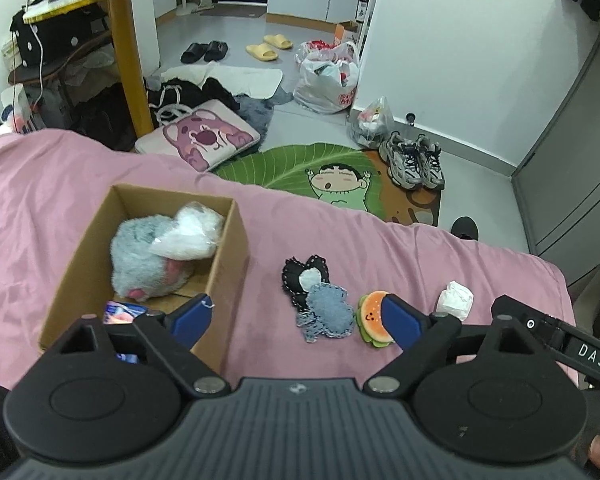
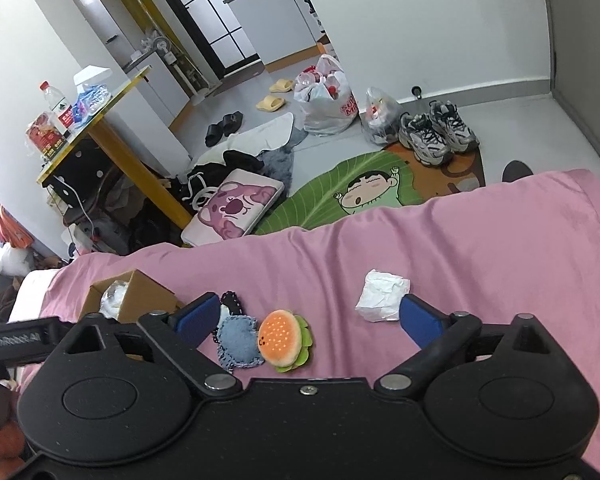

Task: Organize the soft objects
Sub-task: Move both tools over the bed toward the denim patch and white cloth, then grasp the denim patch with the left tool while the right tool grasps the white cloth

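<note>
Pink bedding covers the bed where the sorting is done, with a cluttered floor beyond its edge. Both tools are empty, their blue-tipped jaws standing wide apart.

Between the jaws of the right gripper lies a burger plush, closer to the left jaw and touching a denim patch toy on its left. A crumpled white wad sits just inside the right jaw.

For the left gripper, the same denim toy lies between the jaws, the burger partly behind the right jaw. A cardboard box sits at the left jaw, already holding a grey plush and a white bagged thing.

The burger looks the likely next pick: centre the right jaws on it alone, clear of the denim toy, press lightly into the bedding, close gently, lift straight and carry it over the box wall.
</note>
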